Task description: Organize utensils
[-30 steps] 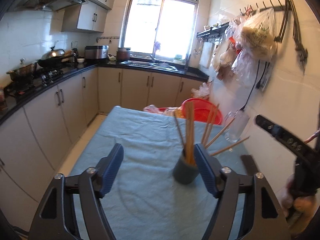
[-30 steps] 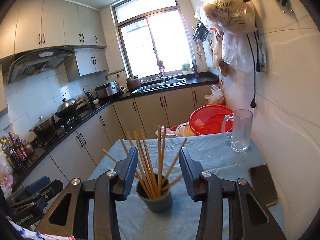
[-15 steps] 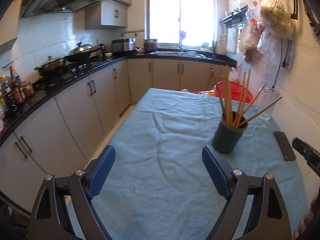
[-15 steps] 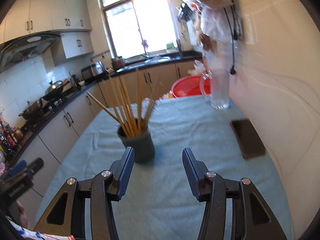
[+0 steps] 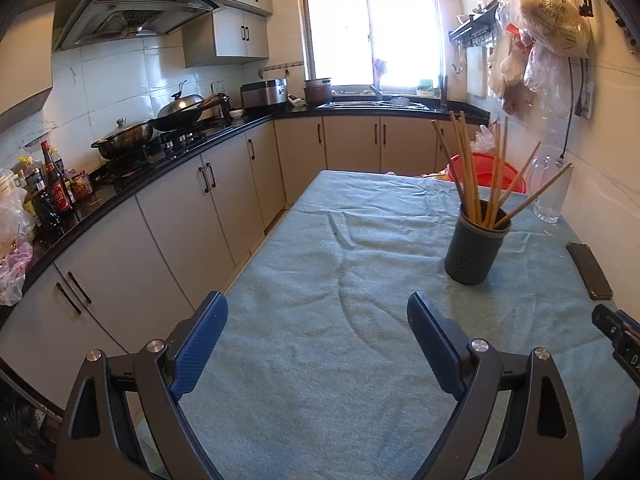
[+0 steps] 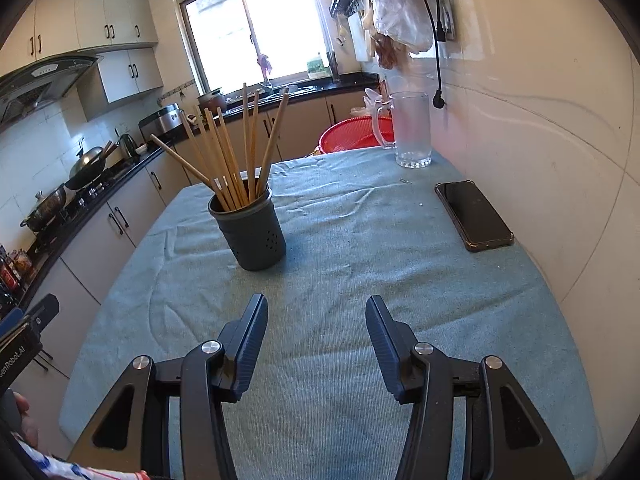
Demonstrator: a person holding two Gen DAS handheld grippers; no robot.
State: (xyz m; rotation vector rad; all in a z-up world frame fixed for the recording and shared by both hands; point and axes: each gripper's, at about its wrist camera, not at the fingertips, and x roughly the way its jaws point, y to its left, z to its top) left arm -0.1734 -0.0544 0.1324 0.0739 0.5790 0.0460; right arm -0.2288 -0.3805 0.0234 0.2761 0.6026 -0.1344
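Observation:
A dark grey holder [image 5: 475, 249] stands upright on the blue-green tablecloth [image 5: 320, 280], with several wooden chopsticks [image 5: 486, 184] fanned out of it. It also shows in the right wrist view [image 6: 253, 231], with its chopsticks [image 6: 228, 160]. My left gripper [image 5: 316, 332] is open and empty, low over the cloth, near and to the left of the holder. My right gripper [image 6: 316, 336] is open and empty, near and to the right of the holder. Neither touches it.
A black phone [image 6: 473, 215] lies by the right wall. A glass pitcher [image 6: 411, 130] and a red basket [image 6: 352, 134] are at the table's far end. Kitchen counters with pots [image 5: 124, 136] run along the left. Bags [image 5: 552, 8] hang on the wall.
Both grippers have pulled back from the holder toward the near end of the table. The holder, first between each gripper's fingers, now stands clear ahead of them.

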